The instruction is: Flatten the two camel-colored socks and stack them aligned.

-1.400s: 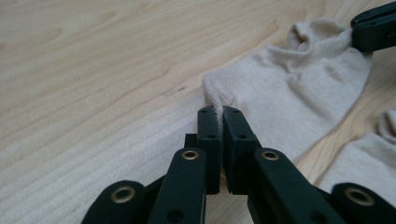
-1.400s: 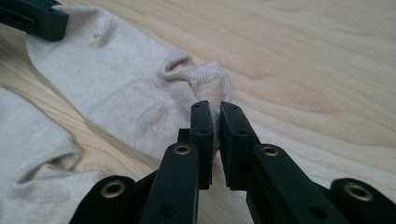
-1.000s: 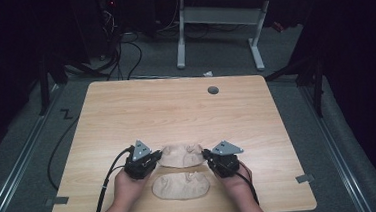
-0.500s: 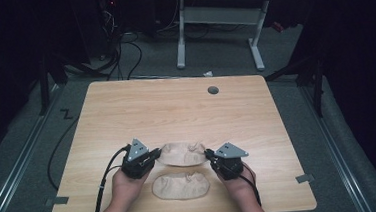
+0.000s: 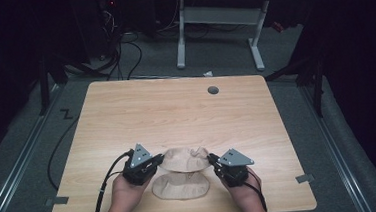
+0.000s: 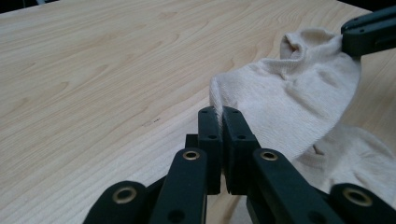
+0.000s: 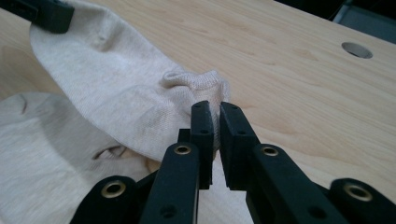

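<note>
Dim room, grey carpet (image 5: 23,147), white-legged desk (image 5: 218,18) behind wooden table (image 5: 176,112).

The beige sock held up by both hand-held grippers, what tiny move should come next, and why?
Probably carry the lifted beige knit sock toward the person and lower it over the second beige sock lying flat on the light wooden table. The left hand-held gripper and right hand-held gripper each pinch one end, holding it stretched just beyond the flat one.
</note>
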Demonstrator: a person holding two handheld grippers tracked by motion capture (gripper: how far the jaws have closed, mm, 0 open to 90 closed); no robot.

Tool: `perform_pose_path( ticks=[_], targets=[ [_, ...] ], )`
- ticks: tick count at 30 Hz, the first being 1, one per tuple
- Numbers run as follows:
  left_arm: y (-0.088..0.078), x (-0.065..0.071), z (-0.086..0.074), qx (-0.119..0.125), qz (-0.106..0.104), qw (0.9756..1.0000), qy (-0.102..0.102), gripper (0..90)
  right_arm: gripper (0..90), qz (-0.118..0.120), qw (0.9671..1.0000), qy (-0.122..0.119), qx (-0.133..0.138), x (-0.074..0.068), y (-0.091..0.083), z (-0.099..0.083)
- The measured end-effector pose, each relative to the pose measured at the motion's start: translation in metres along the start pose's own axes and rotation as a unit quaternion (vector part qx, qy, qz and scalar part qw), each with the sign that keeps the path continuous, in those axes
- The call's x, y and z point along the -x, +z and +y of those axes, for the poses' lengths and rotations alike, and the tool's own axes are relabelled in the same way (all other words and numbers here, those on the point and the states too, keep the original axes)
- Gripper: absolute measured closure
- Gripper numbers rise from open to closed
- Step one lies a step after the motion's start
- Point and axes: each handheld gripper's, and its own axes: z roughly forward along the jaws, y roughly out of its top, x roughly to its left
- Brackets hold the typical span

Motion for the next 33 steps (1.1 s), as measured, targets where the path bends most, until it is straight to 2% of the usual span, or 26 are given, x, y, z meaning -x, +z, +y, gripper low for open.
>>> perform_pose_path(
  ticks=[9, 13, 17, 23, 26, 33],
  targets=[
    [-0.012, 0.007, -0.013, -0.018, -0.013, 0.9995, -0.021, 87.0, 84.4, 0.027, 0.9996, -0.008, -0.008, -0.011, -0.006, -0.007],
    [-0.018, 0.013, -0.021, -0.034, -0.019, 0.9991, -0.014, 86.9, 84.4, 0.035, 0.999, -0.016, -0.021, -0.019, -0.008, -0.014],
    [-0.024, 0.018, -0.026, -0.038, -0.021, 0.999, -0.012, 87.0, 84.4, 0.037, 0.9988, -0.019, -0.025, -0.023, -0.011, -0.017],
    [-0.029, 0.024, -0.036, -0.051, -0.028, 0.9981, -0.02, 86.9, 84.4, 0.042, 0.9985, -0.021, -0.029, -0.029, -0.019, -0.025],
    [-0.029, 0.023, -0.038, -0.055, -0.025, 0.998, -0.021, 86.8, 84.3, 0.05, 0.9976, -0.024, -0.042, -0.033, -0.017, -0.029],
    [-0.031, 0.021, -0.044, -0.065, -0.03, 0.9972, -0.023, 86.7, 84.3, 0.055, 0.9971, -0.031, -0.043, -0.038, -0.017, -0.029]
  ],
)
